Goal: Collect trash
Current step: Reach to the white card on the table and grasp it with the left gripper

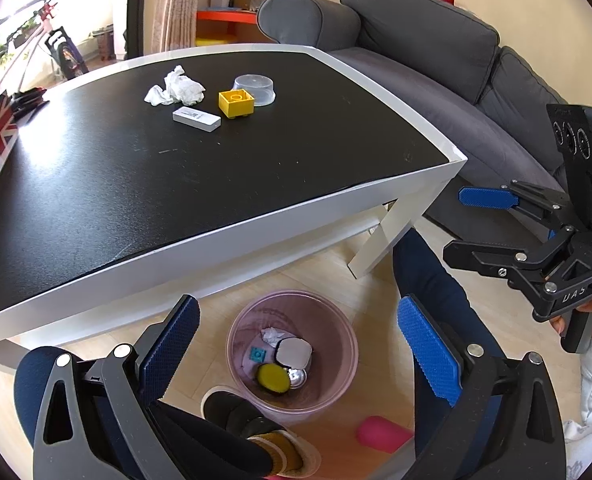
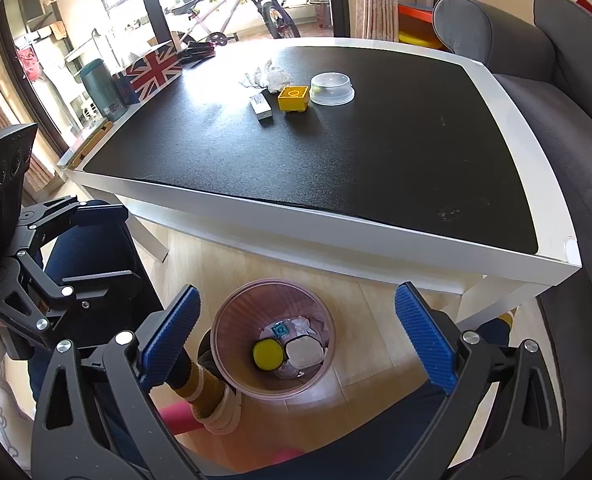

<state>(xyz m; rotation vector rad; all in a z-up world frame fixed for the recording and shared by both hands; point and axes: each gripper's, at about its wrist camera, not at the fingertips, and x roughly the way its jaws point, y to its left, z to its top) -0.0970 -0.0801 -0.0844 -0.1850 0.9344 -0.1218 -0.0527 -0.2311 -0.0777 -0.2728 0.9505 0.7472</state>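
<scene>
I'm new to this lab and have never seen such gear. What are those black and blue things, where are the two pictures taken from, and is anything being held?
They are hand-held tongs, one in each of a person's hands, each carrying a wide-angle camera that looks along its blue fingers. One picture comes from the left tongs, the other from the right tongs; each also shows its partner off to one side. Both stand open and hold nothing, above a pink bin on the floor with trash already inside. On the black table remain a crumpled tissue, a small white box, a yellow toy block and a clear plastic lid.
</scene>
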